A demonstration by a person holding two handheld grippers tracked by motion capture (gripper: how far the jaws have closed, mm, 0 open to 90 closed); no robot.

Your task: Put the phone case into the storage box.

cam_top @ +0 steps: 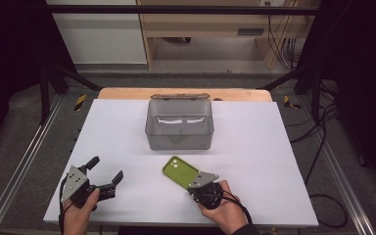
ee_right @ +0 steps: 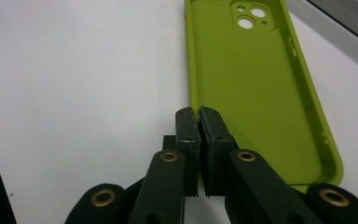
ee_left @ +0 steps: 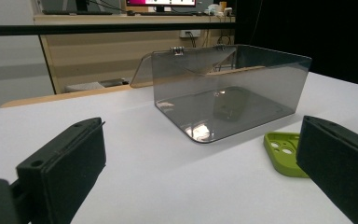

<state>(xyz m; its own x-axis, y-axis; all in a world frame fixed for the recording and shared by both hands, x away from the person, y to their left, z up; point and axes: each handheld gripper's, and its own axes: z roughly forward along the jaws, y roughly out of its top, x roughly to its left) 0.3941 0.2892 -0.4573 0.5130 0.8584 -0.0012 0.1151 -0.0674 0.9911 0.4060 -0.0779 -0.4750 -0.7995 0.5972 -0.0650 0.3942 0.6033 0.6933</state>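
Right gripper [ee_right: 199, 112]: jaws pinched on side wall of green phone case [ee_right: 256, 88], near desk's front edge, ahead of clear box [cam_top: 178, 125]. Left gripper [cam_top: 106, 172]: wide, holding nothing. Case judged light, soft, flexible; likely to sag. Best held along the rim, mid-length.

The green phone case [ee_right: 256, 88] looks like matt, smooth silicone, and the smoky box [cam_top: 179, 125] like glossy clear plastic.

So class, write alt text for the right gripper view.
The right gripper, jaws shut, pinches the side wall of a green phone case. The case lies open side up on a white table, camera holes at the far end.
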